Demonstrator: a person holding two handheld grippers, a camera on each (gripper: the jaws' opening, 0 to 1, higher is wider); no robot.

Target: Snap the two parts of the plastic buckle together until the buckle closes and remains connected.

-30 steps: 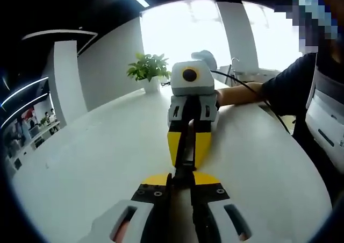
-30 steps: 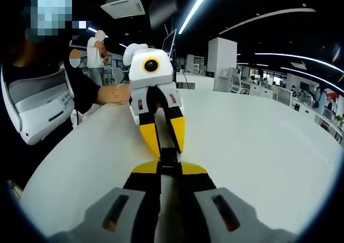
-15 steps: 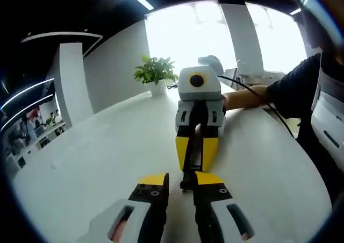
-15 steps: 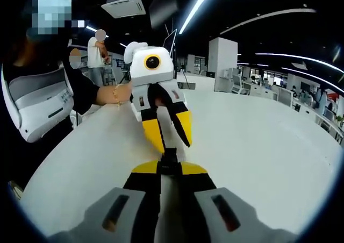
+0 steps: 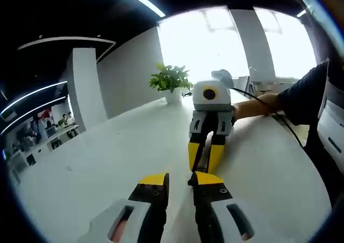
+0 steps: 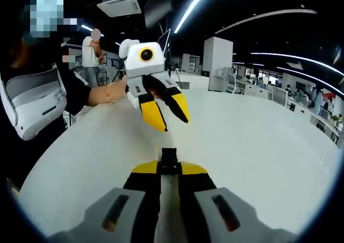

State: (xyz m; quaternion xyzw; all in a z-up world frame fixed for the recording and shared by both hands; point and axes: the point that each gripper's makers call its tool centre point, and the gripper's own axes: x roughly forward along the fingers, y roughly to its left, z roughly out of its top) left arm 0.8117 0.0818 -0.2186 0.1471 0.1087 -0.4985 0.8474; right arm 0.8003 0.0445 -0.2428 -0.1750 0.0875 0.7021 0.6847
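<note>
Two grippers face each other over the white table (image 6: 258, 162). Left gripper (image 5: 180, 179): jaws parted, holding nothing. Right gripper (image 6: 169, 169): jaws closed on the black buckle (image 6: 169, 158), which juts from its tips above the table. Whether both halves are latched, cannot tell. Judgement: joining step probably finished; next move is confirming the buckle holds.

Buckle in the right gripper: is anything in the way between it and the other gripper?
Nothing visible is. In the right gripper view, the buckle sticks out of the shut right gripper. Between it and the open left gripper there is just open space over the bare white table.
</note>
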